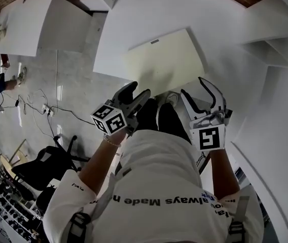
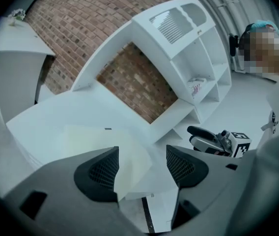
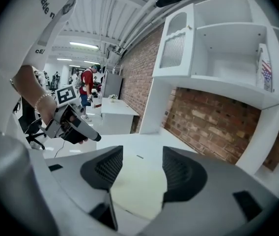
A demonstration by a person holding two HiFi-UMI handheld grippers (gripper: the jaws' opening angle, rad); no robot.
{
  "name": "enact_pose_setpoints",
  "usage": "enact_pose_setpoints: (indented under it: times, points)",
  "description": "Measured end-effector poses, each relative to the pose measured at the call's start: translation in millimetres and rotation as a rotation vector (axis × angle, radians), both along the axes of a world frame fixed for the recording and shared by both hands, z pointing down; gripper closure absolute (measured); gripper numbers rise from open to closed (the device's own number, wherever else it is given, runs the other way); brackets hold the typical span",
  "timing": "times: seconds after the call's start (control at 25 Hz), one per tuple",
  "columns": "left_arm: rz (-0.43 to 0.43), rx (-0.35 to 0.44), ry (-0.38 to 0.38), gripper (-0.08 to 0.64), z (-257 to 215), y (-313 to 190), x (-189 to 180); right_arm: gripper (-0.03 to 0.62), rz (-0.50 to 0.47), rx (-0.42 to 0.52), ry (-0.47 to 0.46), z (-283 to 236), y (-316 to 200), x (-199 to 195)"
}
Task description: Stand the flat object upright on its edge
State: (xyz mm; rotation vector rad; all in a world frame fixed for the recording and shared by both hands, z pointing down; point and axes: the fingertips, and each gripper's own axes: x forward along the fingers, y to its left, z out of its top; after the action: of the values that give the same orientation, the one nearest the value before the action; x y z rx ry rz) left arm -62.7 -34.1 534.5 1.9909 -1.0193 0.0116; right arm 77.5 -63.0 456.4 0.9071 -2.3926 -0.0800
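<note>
A flat cream board (image 1: 164, 62) lies face down on the white table (image 1: 134, 24), close to its near edge. My left gripper (image 1: 140, 91) hangs at the board's near left corner and my right gripper (image 1: 193, 86) at its near right corner. Both are open and hold nothing. In the left gripper view the board (image 2: 100, 139) shows past the spread jaws of that gripper (image 2: 142, 166), untouched by the pads. In the right gripper view the board (image 3: 139, 186) lies beyond the open right gripper (image 3: 140, 168), with the left gripper (image 3: 73, 124) at the left.
A white shelf unit (image 2: 188, 58) stands against a brick wall (image 2: 80, 18) behind the table. A second white table (image 1: 25, 19) is at the far left. Cables (image 1: 42, 108) and a black chair (image 1: 42, 163) are on the floor to the left.
</note>
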Motion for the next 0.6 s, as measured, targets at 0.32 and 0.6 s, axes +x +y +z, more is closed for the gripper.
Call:
enact_pose_setpoints:
  times: [0.32, 0.6]
  points:
    - [-0.087, -0.200, 0.103, 0.245, 78.5, 28.4, -24.1, 0.331, -0.084, -0.008, 0.104, 65.3, 6.6, -10.2]
    - [-0.098, -0.302, 0.169, 0.212, 135.8, 44.8, -31.3, 0.311, -0.179, -0.023, 0.233, 128.5, 19.9, -20.4]
